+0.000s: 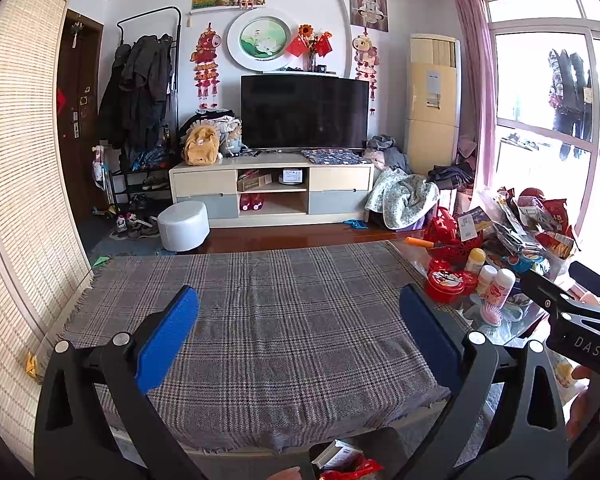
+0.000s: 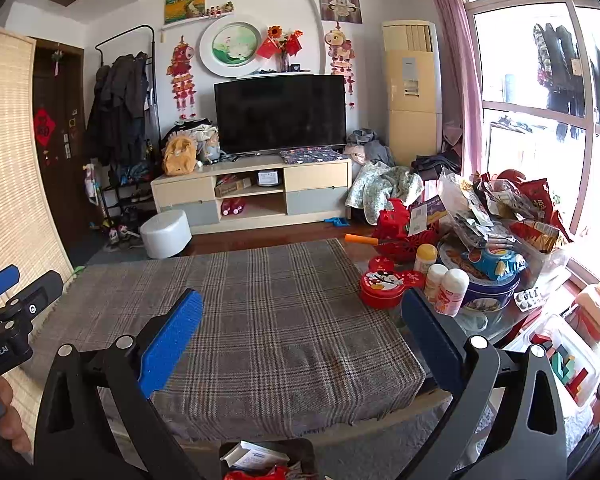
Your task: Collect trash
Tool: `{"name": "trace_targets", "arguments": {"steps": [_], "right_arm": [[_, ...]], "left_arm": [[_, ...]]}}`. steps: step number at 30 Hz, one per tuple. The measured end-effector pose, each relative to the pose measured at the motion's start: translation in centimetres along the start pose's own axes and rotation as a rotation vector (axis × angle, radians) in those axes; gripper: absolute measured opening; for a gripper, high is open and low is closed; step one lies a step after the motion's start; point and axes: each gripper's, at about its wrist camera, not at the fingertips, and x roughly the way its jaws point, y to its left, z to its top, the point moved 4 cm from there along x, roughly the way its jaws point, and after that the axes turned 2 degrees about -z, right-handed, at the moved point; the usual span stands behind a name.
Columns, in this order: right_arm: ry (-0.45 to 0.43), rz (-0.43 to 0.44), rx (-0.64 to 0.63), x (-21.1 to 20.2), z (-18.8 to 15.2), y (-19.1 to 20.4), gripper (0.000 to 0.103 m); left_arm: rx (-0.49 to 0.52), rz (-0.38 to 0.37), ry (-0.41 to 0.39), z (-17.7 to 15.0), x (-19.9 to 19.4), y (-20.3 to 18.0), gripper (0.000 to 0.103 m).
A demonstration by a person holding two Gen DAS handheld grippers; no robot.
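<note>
Your table carries a plaid cloth that looks bare across its whole middle, so the first risk is plain: you may sweep over it and find nothing to lift; what trash I can see sits in a dark bin at the near edge, just below both tools, with a white carton and a red wrapper lying inside, and I judge the job near its end rather than its start.

The heap of snack bags on your right is the next hazard; it is stacked loosely over a blue tin, and whether any of it counts as trash I cannot tell; pull one bag from low down and the rest may slide off the glass.

Your right gripper is spread wide and holds nothing; its right finger appears just beside two white bottles and a red tin; swing rightward without lifting and you could knock them over.

Your left gripper is likewise spread and empty; the two tools ride close together, so a crossing reach might clash them.

The cloth itself hangs loose at the near edge; drag a fingertip along it and it may bunch or creep toward the bottles; the blister pack near the glass edge could then go over.
</note>
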Motion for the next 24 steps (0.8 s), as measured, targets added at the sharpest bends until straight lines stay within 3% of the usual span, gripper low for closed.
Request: {"name": "trace_targets", "arguments": {"steps": [24], "right_arm": [[-0.004, 0.004, 0.006, -0.16, 0.00, 0.10, 0.100]], "left_arm": [[-0.008, 0.003, -0.003, 0.07, -0.15, 0.23, 0.095]]}}
